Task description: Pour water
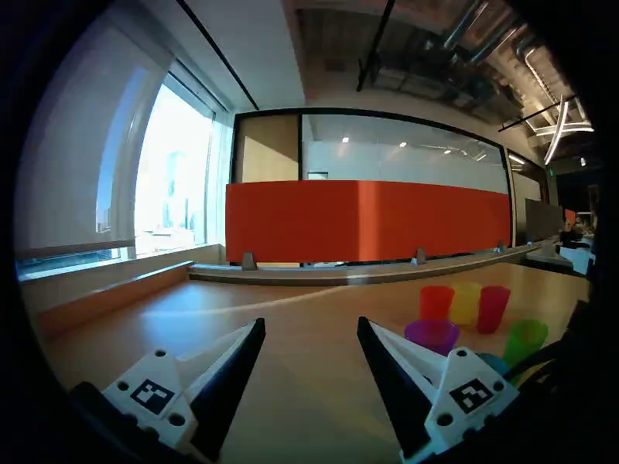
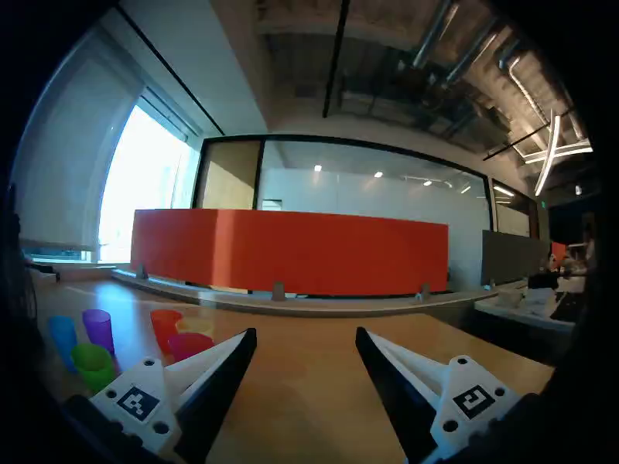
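Six coloured cups [image 1: 466, 303] stand bunched together on the wooden table [image 1: 309, 394]. I judge they are grouped that way so one can be lifted and tipped into a neighbour without a long carry. From my left tongs [image 1: 309, 323] the cups lie ahead and to the right, and from my right tongs [image 2: 306, 332] they lie ahead and to the left, so they sit between my two hands. I hold both tongs low over the tabletop, pointed toward the orange partition [image 1: 364, 220], ready to reach, I think. Both tongs are spread wide, fingers well apart, pinching nothing and touching no cup. Whether any cup has water in it I cannot tell
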`<state>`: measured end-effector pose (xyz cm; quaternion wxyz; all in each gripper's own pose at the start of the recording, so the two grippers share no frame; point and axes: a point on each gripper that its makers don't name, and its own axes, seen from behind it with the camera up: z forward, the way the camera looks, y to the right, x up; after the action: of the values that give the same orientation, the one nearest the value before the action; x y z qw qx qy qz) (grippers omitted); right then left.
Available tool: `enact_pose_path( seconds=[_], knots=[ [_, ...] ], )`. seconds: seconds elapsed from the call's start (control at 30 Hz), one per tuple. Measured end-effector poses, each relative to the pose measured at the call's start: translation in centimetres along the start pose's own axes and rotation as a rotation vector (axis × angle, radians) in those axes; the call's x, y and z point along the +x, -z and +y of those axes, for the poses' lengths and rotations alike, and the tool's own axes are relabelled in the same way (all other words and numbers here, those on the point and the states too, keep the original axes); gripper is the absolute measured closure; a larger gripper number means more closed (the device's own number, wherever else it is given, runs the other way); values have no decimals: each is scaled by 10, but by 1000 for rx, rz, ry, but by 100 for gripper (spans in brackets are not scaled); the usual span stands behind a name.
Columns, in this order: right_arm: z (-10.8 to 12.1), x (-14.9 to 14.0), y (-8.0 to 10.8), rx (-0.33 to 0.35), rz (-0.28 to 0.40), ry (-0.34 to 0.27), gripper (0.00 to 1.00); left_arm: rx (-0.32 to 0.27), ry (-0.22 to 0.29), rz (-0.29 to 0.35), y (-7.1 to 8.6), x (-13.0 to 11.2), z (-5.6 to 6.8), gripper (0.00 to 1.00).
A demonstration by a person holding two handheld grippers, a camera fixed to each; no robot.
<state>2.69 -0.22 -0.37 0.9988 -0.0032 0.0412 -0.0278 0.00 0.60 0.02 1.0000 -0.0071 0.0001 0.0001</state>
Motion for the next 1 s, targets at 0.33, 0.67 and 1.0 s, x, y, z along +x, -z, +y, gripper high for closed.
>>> enact_pose_path(
  seconds=[0.33,0.67,1.0],
  knots=[
    [7,-17,-2,-16,-35,-34,1,0,0,0,0,0,1,12],
    [2,-27,-3,-1,-81,-50,1,0,0,0,0,0,1,12],
    [-3,-25,-2,14,-81,-53,1,0,0,0,0,0,0,12]
  ],
)
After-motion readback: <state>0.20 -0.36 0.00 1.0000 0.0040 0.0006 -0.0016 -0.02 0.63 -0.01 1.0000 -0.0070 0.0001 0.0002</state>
